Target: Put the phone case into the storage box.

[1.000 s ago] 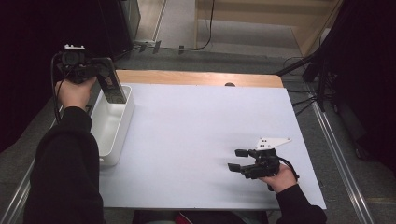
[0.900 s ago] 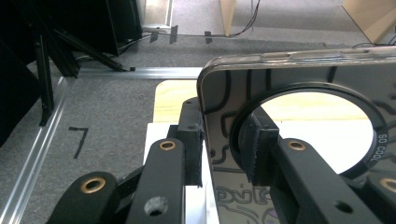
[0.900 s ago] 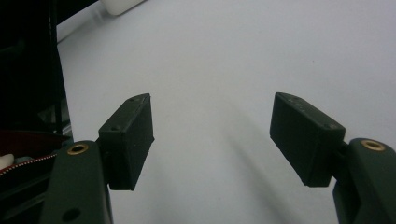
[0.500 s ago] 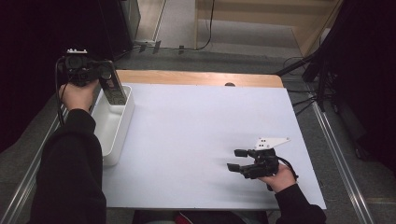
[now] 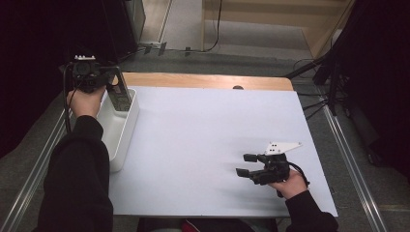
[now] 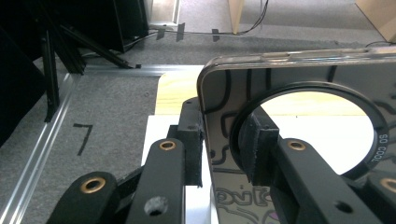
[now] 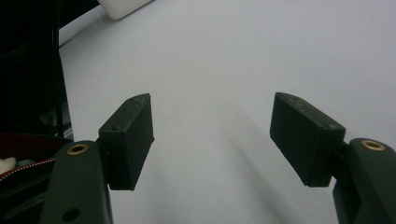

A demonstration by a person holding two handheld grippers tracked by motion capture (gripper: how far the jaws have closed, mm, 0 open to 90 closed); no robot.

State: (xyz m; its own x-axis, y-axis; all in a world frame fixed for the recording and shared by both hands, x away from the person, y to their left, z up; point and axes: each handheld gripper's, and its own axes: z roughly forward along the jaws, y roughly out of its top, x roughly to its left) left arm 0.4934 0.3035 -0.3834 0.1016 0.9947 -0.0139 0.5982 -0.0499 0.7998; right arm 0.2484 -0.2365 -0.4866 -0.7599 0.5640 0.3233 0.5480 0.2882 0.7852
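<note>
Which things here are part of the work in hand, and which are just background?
In use: left gripper, shut on the phone case, held over the white bin.
Lying about: right gripper, open and resting on the white table; floor cables.

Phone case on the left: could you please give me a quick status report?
Left gripper shut on phone case, above white bin. Right gripper open, low over the table. Nothing in the way.

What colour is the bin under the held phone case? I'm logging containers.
White, plain; the bin shows best in the high view.
</note>
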